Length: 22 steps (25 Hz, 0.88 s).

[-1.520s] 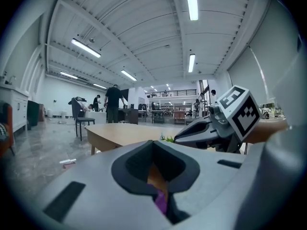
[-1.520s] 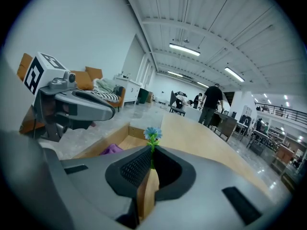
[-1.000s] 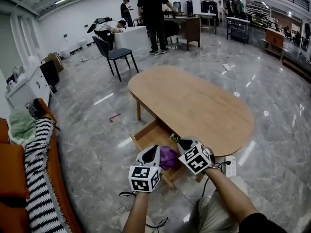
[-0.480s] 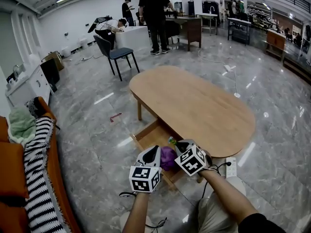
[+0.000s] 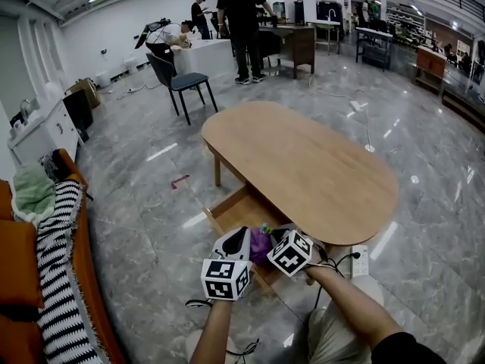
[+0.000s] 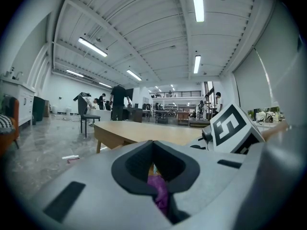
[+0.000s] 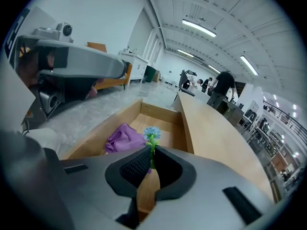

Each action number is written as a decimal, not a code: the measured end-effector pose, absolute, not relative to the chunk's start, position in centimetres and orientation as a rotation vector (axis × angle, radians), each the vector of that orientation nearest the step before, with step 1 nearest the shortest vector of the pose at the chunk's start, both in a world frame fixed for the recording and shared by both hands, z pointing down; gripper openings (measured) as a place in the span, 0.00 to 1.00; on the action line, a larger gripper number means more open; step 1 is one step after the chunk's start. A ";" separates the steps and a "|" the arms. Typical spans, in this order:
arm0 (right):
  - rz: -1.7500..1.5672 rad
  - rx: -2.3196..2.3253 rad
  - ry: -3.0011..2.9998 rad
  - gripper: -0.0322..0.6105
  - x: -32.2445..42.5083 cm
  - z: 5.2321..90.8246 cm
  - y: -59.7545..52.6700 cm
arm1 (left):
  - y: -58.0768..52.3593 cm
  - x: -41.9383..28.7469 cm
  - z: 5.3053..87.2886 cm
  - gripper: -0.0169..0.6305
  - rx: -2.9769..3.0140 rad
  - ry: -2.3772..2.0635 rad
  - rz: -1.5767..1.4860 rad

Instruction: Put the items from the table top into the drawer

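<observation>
Over the open drawer (image 5: 231,212) at the near left edge of the oval surface (image 5: 303,158), the right tool (image 7: 152,161) tilts downward, pinching the green stem of a small blue flower (image 7: 152,133). Just left of it, the left tool (image 6: 154,171) is held level, pressed together. A purple cloth (image 7: 123,137) lies inside the drawer, toward its near end.

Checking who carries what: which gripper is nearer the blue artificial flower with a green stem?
Right. The right gripper is shut on the green stem of the blue flower over the open wooden drawer; the left gripper, shut, hangs at the flower's left in the head view.
</observation>
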State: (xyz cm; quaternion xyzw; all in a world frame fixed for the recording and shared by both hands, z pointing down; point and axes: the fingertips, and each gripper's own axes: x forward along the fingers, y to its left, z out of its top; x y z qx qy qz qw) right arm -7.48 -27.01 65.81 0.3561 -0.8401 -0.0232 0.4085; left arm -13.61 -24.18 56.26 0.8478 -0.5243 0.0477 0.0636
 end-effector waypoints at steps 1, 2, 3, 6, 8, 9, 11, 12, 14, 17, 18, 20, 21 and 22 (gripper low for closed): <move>-0.059 0.895 -2.114 0.10 -7.5 65.9 -27.0 | -24.2 -13.7 56.2 0.03 2.561 -1.587 0.140; -0.058 0.894 -2.112 0.10 -7.6 66.0 -27.0 | -24.2 -13.7 56.2 0.03 2.561 -1.588 0.136; -0.056 0.893 -2.114 0.10 -7.6 66.0 -27.0 | -24.2 -13.8 56.2 0.03 2.559 -1.588 0.132; -0.045 0.886 -2.138 0.10 -7.9 65.9 -26.7 | -24.2 -13.8 56.4 0.03 2.550 -1.584 0.125; -0.038 0.880 -2.155 0.10 -8.0 65.8 -26.6 | -24.2 -13.7 56.5 0.03 2.548 -1.581 0.123; -0.035 0.877 -2.158 0.11 -8.1 65.8 -26.6 | -24.2 -13.7 56.5 0.03 2.549 -1.580 0.123; -0.026 0.862 -2.160 0.17 -8.3 65.9 -26.5 | -24.2 -13.7 56.4 0.03 2.550 -1.579 0.119; -0.020 0.853 -2.162 0.21 -8.3 66.0 -26.4 | -24.2 -13.7 56.4 0.03 2.550 -1.579 0.118; -0.017 0.846 -2.168 0.21 -8.4 66.1 -26.2 | -24.1 -13.5 56.4 0.03 2.551 -1.577 0.120; -0.022 0.851 -2.179 0.21 -8.6 65.9 -26.3 | -24.2 -13.7 56.3 0.03 2.554 -1.579 0.123; -0.021 0.856 -2.187 0.21 -8.6 65.7 -26.3 | -24.2 -13.8 56.3 0.03 2.553 -1.581 0.122; -0.018 0.866 -2.204 0.21 -8.6 65.3 -26.3 | -24.1 -13.8 56.3 0.03 2.551 -1.584 0.124; -0.017 0.869 -2.209 0.21 -8.6 65.2 -26.3 | -24.1 -13.8 56.3 0.03 2.551 -1.583 0.125; -0.018 0.870 -2.211 0.21 -8.6 65.0 -26.2 | -24.0 -13.7 56.3 0.03 2.549 -1.580 0.122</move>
